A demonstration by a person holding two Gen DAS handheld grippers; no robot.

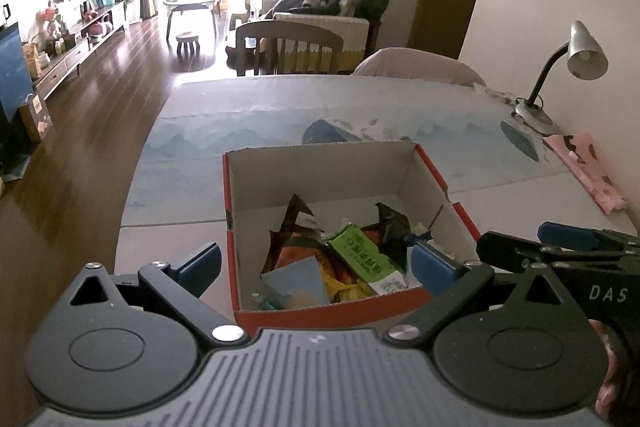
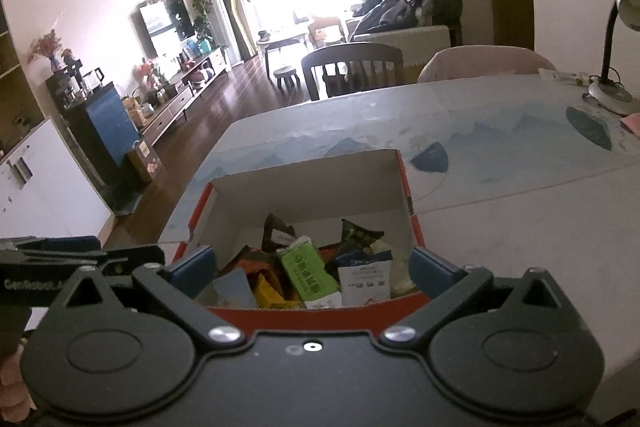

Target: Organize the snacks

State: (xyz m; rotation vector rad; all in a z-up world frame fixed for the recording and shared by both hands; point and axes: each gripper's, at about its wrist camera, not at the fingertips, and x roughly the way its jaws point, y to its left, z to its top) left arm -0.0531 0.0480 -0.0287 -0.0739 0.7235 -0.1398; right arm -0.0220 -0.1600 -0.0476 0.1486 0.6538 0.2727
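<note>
The box's [image 1: 432, 167] near wall hides the lower snack packets [image 1: 320, 267]. Print on the green packet [image 2: 306, 275] is unreadable. The lamp's [image 2: 624, 7] shade is cropped at the picture's edge.

You are looking at one red cardboard box [image 1: 434, 169], sitting at twelve o'clock from both grippers. You are seeing at least six snack packets piled in it: one green [image 2: 308, 273], one white [image 2: 366, 283], one pale blue [image 1: 298, 281], one yellow [image 2: 268, 291] and two dark ones [image 1: 296, 215]. One desk lamp [image 1: 576, 67] is standing at two o'clock, and one pink cloth [image 1: 588, 167] is lying beside it.
</note>
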